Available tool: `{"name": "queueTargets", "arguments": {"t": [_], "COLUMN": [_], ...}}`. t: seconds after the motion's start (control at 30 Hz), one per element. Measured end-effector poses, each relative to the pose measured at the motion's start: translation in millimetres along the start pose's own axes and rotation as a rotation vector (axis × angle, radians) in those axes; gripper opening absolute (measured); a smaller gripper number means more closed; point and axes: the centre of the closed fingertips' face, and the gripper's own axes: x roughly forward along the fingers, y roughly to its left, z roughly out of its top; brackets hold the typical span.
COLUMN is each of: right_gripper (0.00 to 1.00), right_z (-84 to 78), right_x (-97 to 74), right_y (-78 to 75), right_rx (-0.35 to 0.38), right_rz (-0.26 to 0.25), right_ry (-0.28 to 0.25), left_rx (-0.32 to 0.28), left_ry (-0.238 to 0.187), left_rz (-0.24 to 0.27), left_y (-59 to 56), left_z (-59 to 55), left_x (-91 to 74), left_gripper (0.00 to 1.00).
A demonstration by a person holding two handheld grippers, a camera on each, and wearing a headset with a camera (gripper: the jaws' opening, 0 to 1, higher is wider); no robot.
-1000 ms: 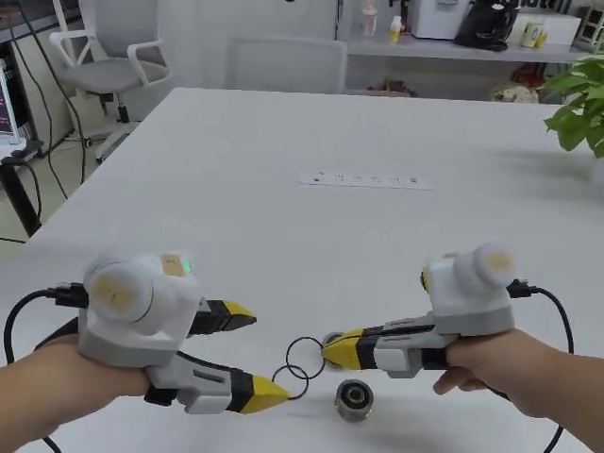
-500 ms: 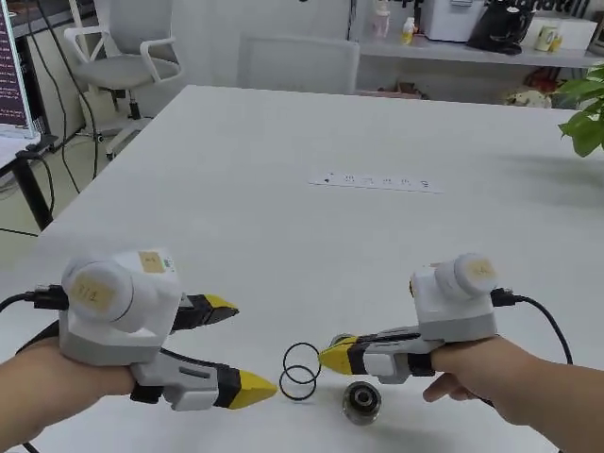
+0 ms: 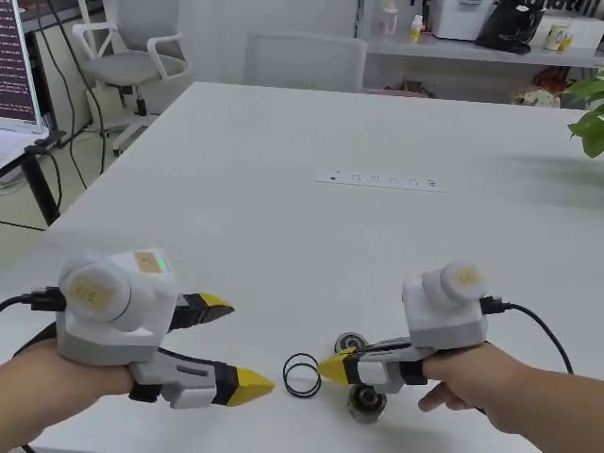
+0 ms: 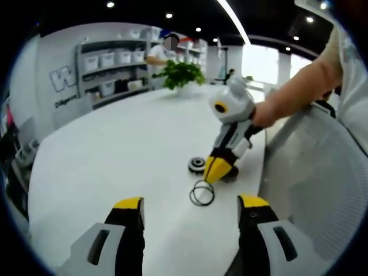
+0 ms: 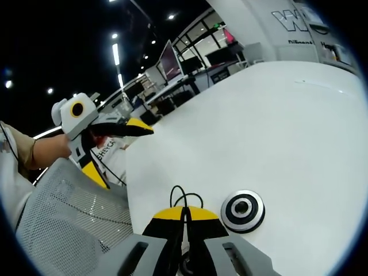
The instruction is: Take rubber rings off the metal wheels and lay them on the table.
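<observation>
Two thin black rubber rings point(image 3: 301, 375) lie overlapped on the white table point(image 3: 311, 226). My right gripper point(image 3: 328, 368) is shut, its yellow tips just right of the rings with nothing visible between them. One metal wheel point(image 3: 350, 342) lies flat just beyond that gripper, another metal wheel point(image 3: 366, 403) just in front of it. My left gripper point(image 3: 233, 343) stands open to the left of the rings, holding nothing. In the left gripper view the rings point(image 4: 202, 192) lie ahead of the open left gripper point(image 4: 190, 202). The right gripper view has a wheel point(image 5: 243, 211) beside its shut right gripper point(image 5: 184, 214), and the rings point(image 5: 184, 198) beyond.
A white power strip point(image 3: 380, 180) lies mid-table. Office chairs point(image 3: 132, 57) stand past the far edge, a shelf with bottles and a kettle point(image 3: 472, 38) at the back, and a green plant point(image 3: 590, 113) at the right. The table's near edge runs under my hands.
The head camera has shifted. My right gripper has drawn back a little from the rings, baring the far wheel. The rings and left gripper stay about where they were.
</observation>
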Motion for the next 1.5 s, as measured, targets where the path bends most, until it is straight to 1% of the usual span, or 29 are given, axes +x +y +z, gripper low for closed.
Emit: {"name": "queueTargets", "arguments": {"t": [0.13, 0.27, 0.6, 0.77, 1.03, 1.23, 1.37, 1.5], "right_gripper": [0.00, 0.00, 0.00, 0.04, 0.10, 0.12, 0.12, 0.13], "right_z": [-1.8, -2.5, -5.9, -7.8, -8.9, -0.3, 8.6, 13.5], "right_x": [0.5, 1.4, 4.1, 3.9, 3.0, -4.0, -12.8, -22.5], "right_y": [-3.3, -3.1, -4.7, -5.9, -2.8, 2.6, 3.6, 1.7], "right_rx": [0.003, 0.009, 0.000, -0.013, -0.034, -0.038, -0.035, -0.040], "right_rz": [-0.015, -0.016, -0.037, -0.044, -0.045, -0.031, -0.024, -0.029], "right_ry": [0.005, 0.008, 0.023, 0.034, 0.049, 0.024, -0.009, -0.030], "left_rx": [-0.002, -0.006, -0.009, -0.012, -0.012, -0.008, -0.002, 0.009], "left_ry": [0.004, 0.005, 0.012, 0.017, 0.024, 0.027, 0.029, 0.031], "left_rz": [0.002, 0.001, 0.001, 0.000, -0.005, -0.008, -0.014, -0.021], "left_y": [-0.9, -2.7, -0.8, -0.8, -1.3, -0.6, -1.5, -1.5], "left_z": [-1.4, -1.7, -4.9, -7.0, -9.5, -8.3, -4.9, 0.6], "left_x": [-0.2, 0.0, -0.1, -0.3, 0.3, 0.6, 2.8, 6.8], "left_gripper": [0.66, 0.66, 0.66, 0.65, 0.65, 0.65, 0.65, 0.65]}}
